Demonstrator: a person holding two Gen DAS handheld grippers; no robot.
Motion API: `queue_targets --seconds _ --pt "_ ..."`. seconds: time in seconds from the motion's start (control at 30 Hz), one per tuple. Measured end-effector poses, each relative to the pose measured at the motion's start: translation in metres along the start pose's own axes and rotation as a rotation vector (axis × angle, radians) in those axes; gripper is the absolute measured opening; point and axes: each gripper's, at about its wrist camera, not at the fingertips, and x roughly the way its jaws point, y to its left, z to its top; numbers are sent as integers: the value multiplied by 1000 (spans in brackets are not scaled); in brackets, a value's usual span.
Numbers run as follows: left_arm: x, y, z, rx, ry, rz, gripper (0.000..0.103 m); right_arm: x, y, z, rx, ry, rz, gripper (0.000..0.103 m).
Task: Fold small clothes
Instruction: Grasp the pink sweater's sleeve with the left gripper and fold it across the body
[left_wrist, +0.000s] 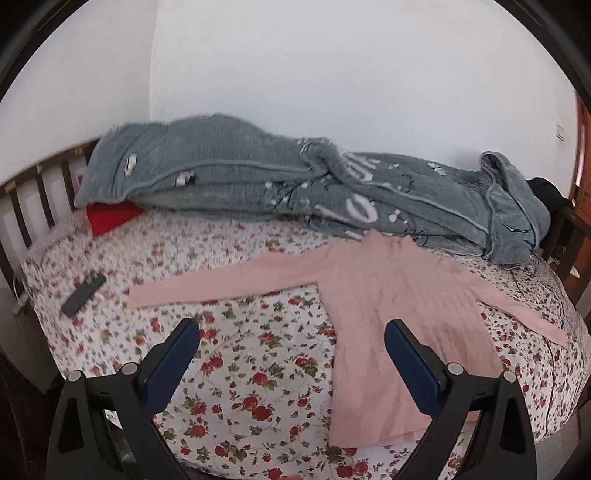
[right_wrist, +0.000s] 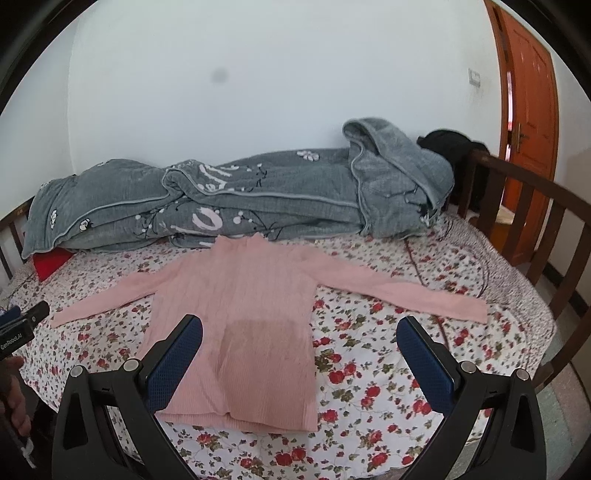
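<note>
- Pink sweater (right_wrist: 240, 314) lies flat at mid-frame on a floral bed sheet (right_wrist: 369, 387), both sleeves spread wide.
- Left hand-held gripper (left_wrist: 291, 332) hovers open, holding nothing.
- Right hand-held gripper (right_wrist: 301, 328) hovers open above the sweater's lower half.
- Grey blanket (right_wrist: 258, 199) is heaped behind, along the white wall.
- Dark remote (left_wrist: 83, 295) rests at left.

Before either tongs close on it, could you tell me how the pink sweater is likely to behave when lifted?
The pink sweater lies flat with both sleeves spread, so it is probably floppy and would sag. Its thin ribbed knit suggests it is light. On the floral bedsheet, a push would likely bunch it rather than slide it.
</note>
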Motion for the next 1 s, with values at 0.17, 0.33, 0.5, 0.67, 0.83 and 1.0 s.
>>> queue_targets --seconds 0.17,0.33,0.5,0.67,0.83,1.0 --pt "54 30 -10 -53 78 -6 99 39 -1 -7 12 32 -4 103" --pt "124 86 -22 -212 177 -18 96 86 -3 -13 88 92 -21 103" --pt "188 157 -31 -407 213 -14 86 132 -2 -18 126 113 -70 102" --pt "233 206 -40 -598 203 -71 83 171 8 -24 124 184 -53 100" --pt "252 226 -31 -649 176 -69 79 190 17 -25 86 197 -80 99" --pt "266 253 -24 -754 167 -38 59 199 11 -22 74 200 -107 99"
